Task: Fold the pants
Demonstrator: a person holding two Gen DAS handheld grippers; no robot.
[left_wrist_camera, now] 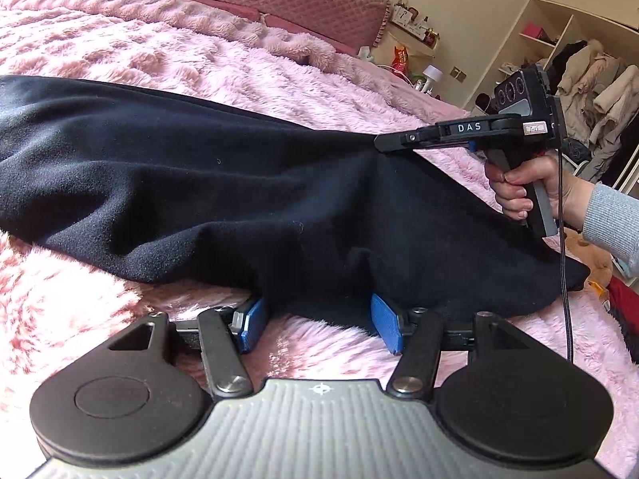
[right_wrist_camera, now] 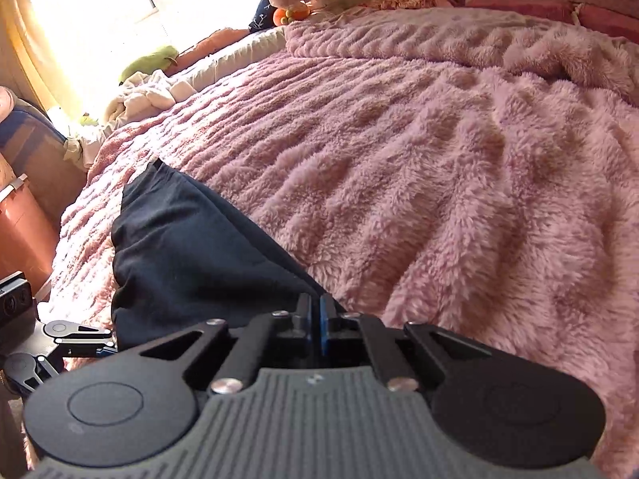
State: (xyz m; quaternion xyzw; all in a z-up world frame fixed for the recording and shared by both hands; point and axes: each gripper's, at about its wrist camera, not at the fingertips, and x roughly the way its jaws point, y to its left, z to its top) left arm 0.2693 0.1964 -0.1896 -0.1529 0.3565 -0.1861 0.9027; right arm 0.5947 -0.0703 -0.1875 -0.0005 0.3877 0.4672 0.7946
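Two grippers are on my screens, both working over one pair of dark navy pants [left_wrist_camera: 191,183] spread on the fluffy pink blanket [left_wrist_camera: 159,52] of the bed. Starting at 9 o'clock in the left wrist view, the pants run flat across the blanket and rise toward 2 o'clock; my left gripper [left_wrist_camera: 315,321] sits at 6 o'clock with its blue pads [left_wrist_camera: 385,321] spread wide, the near hem of the pants lying between them, draped over their tips and not pinched. Further right, at 2 o'clock, I see my right gripper [left_wrist_camera: 381,143] pulling the cloth up into a peak; the hand [left_wrist_camera: 531,187] on its handle wears a grey sleeve. An open wardrobe [left_wrist_camera: 575,92] with hanging coats stands behind it.

In the right wrist view, the left gripper [right_wrist_camera: 106,341] shows at 8 o'clock, beside the pants [right_wrist_camera: 187,247]; they stretch from 10 o'clock down to centre, where the right gripper [right_wrist_camera: 318,319] is clamped tight on their edge; pink blanket [right_wrist_camera: 459,151] fills everything from 12 to 4 o'clock.
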